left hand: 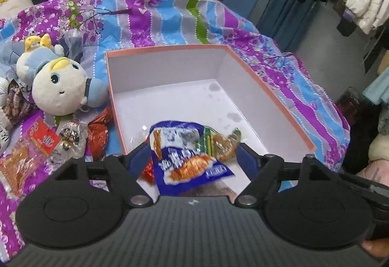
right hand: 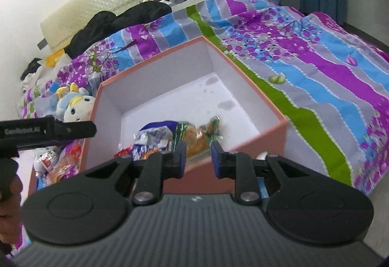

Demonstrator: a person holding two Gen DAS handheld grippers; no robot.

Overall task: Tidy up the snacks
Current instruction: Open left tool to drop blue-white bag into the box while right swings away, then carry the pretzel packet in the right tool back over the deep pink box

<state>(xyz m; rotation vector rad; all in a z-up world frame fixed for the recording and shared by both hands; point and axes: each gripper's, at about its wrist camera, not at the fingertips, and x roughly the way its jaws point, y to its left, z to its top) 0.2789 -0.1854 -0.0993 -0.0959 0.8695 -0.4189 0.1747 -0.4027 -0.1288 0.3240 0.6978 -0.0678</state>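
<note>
**Both grippers poised at the box's near edge**

The left black two-finger gripper (left hand: 194, 152) hangs with its blue-padded fingers (left hand: 139, 157) spread wide over the near end of the pink cardboard box (left hand: 272, 89). The right black two-finger gripper (right hand: 198, 157) sits just outside that box's near wall, jaws parted by a narrow gap, gripping nothing.

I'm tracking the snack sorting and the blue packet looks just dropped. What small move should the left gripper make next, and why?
Probably swing the left gripper left toward the loose snacks beside the box. Its fingers stand wide open, the blue packet already lies inside the box, and several packets remain on the bedspread.
</note>
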